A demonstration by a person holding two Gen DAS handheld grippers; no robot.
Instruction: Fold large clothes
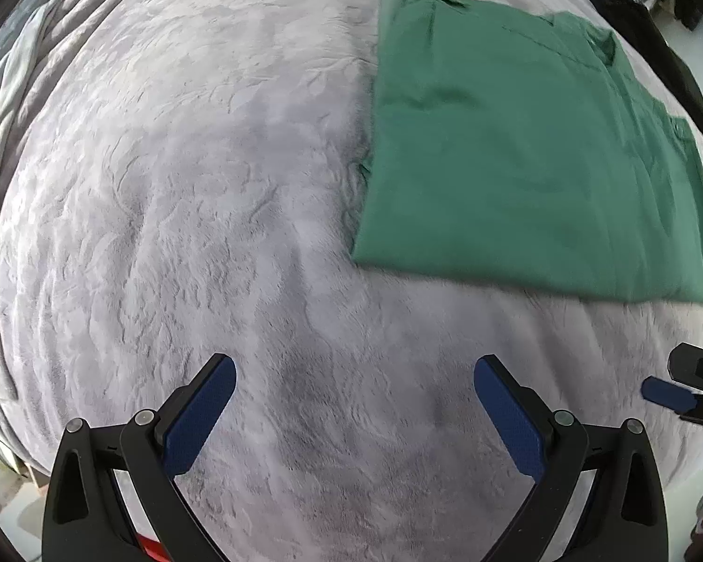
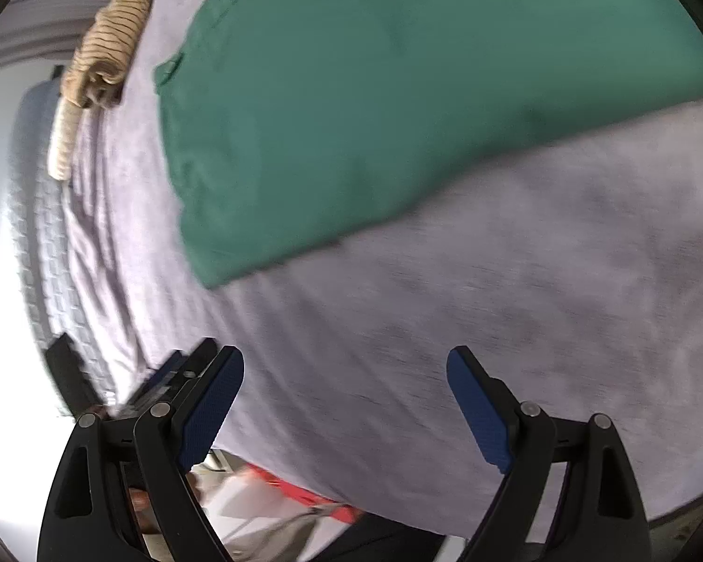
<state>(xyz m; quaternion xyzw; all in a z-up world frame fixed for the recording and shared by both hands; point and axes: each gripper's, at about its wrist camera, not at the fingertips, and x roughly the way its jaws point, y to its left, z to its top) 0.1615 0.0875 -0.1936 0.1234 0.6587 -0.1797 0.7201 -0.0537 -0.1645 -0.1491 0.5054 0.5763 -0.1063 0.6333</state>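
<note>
A green garment (image 1: 515, 150) lies folded into a flat rectangle on the grey plush blanket (image 1: 187, 187), at the upper right of the left wrist view. My left gripper (image 1: 354, 374) hangs open over bare blanket, short of the garment's near edge, with nothing between its blue pads. The right gripper's tip (image 1: 679, 386) shows at the right edge of that view. In the right wrist view the same green garment (image 2: 375, 93) fills the top, and my right gripper (image 2: 344, 374) stands open and empty above the blanket (image 2: 515, 304), clear of the cloth's corner.
A striped plush toy (image 2: 103, 51) lies at the bed's far edge beside a quilted mattress side (image 2: 37, 215). Bunched grey bedding (image 1: 18, 107) runs along the left. A dark object (image 1: 670, 56) sits past the garment. Something orange-red (image 2: 300, 491) and floor show below the bed edge.
</note>
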